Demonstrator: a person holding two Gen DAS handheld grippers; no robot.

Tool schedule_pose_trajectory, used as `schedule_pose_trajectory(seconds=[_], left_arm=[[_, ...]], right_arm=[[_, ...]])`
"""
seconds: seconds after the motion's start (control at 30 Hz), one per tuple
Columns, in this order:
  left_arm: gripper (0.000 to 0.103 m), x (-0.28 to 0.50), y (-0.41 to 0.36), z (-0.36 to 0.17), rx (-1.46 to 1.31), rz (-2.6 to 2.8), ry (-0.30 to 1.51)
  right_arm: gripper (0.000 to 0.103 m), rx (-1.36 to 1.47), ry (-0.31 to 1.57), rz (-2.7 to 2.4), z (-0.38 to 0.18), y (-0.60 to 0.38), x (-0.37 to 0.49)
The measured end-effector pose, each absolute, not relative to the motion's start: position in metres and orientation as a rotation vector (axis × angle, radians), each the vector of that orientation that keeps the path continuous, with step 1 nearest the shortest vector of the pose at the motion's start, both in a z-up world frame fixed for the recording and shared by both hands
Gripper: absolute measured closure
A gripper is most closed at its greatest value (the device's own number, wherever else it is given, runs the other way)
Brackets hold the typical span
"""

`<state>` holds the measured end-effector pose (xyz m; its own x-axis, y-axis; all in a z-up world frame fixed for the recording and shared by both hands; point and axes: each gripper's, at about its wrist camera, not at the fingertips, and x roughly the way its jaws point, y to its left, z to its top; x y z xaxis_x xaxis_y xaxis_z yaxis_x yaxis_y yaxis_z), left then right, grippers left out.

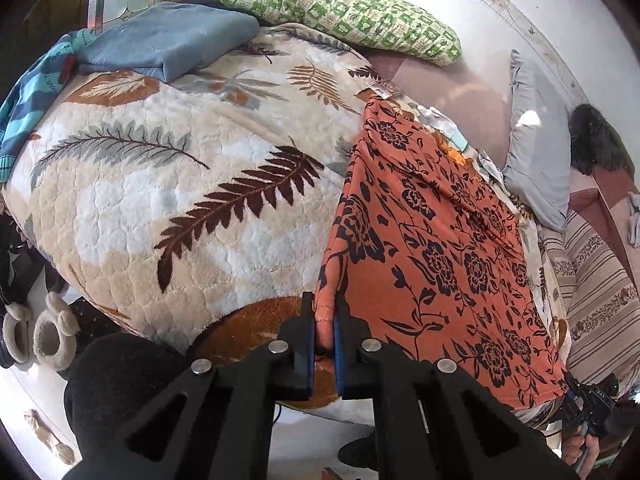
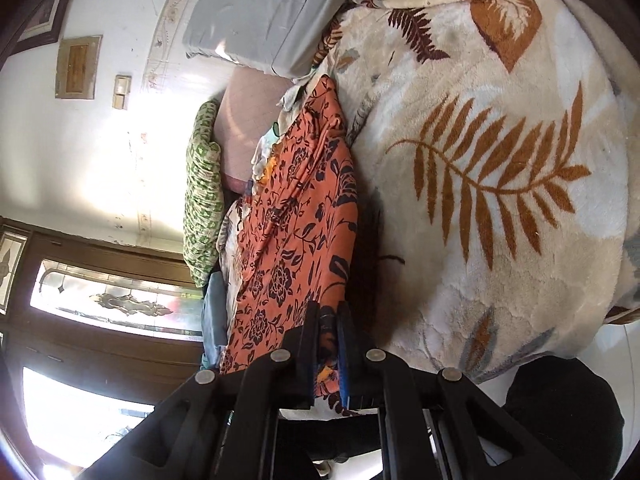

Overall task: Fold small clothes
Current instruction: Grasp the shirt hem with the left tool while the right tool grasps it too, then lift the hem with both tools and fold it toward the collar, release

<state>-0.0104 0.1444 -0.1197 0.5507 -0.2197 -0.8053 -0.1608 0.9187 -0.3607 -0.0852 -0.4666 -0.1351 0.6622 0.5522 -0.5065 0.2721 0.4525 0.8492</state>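
Orange floral cloth [image 1: 432,248] hangs stretched over the blanket [image 1: 180,184] because left gripper [image 1: 325,340] and right gripper [image 2: 329,344] each pinch a near corner, ready for folding.

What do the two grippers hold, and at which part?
Both hold the orange floral garment: left gripper on its near left corner, right gripper on its near edge.
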Motion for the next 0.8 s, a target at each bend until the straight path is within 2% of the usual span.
schedule_pose_trajectory(seconds=[0.13, 0.27, 0.3, 0.33, 0.37, 0.4, 0.43, 0.53, 0.6, 0.63, 0.67, 0.7, 0.73, 0.77, 0.8], left_arm=[[0.096, -0.001, 0.143, -0.147, -0.380, -0.011, 1.073], [0.094, 0.001, 0.142, -0.163, -0.362, -0.011, 1.106], [0.093, 0.002, 0.141, -0.166, -0.352, -0.005, 1.118], [0.092, 0.002, 0.141, -0.168, -0.353, 0.002, 1.120], [0.085, 0.002, 0.141, -0.169, -0.354, 0.005, 1.122], [0.082, 0.003, 0.141, -0.170, -0.343, 0.013, 1.125], [0.078, 0.004, 0.141, -0.170, -0.330, 0.029, 1.126], [0.053, 0.006, 0.142, -0.171, -0.323, 0.040, 1.115], [0.053, 0.008, 0.138, -0.171, -0.295, 0.040, 1.110], [0.056, 0.010, 0.136, -0.171, -0.282, 0.039, 1.107], [0.087, 0.010, 0.134, -0.171, -0.269, 0.029, 1.104], [0.097, 0.011, 0.133, -0.173, -0.258, 0.021, 1.116], [0.097, 0.012, 0.133, -0.175, -0.266, 0.017, 1.126], [0.098, 0.012, 0.134, -0.175, -0.270, 0.018, 1.123], [0.098, 0.011, 0.134, -0.172, -0.265, 0.020, 1.113]], right_arm=[[0.095, 1.086, 0.974, 0.191, -0.153, -0.468, -0.077], [0.087, 0.982, 1.042, 0.129, -0.158, -0.467, -0.071], [0.074, 0.973, 1.047, 0.119, -0.158, -0.468, -0.070], [0.065, 0.951, 1.055, 0.100, -0.158, -0.469, -0.069], [0.040, 0.932, 1.066, 0.089, -0.159, -0.469, -0.067], [0.032, 0.921, 1.071, 0.085, -0.160, -0.469, -0.066], [0.032, 0.912, 1.078, 0.083, -0.162, -0.468, -0.064], [0.032, 0.906, 1.118, 0.109, -0.170, -0.466, -0.056], [0.034, 0.875, 1.159, 0.120, -0.177, -0.458, -0.051], [0.037, 0.867, 1.180, 0.127, -0.181, -0.454, -0.050], [0.058, 0.873, 1.190, 0.152, -0.183, -0.450, -0.049], [0.079, 0.870, 1.207, 0.159, -0.186, -0.446, -0.049], [0.084, 0.866, 1.226, 0.152, -0.190, -0.443, -0.049], [0.094, 0.870, 1.233, 0.156, -0.193, -0.441, -0.049], [0.094, 0.878, 1.229, 0.163, -0.193, -0.441, -0.050]])
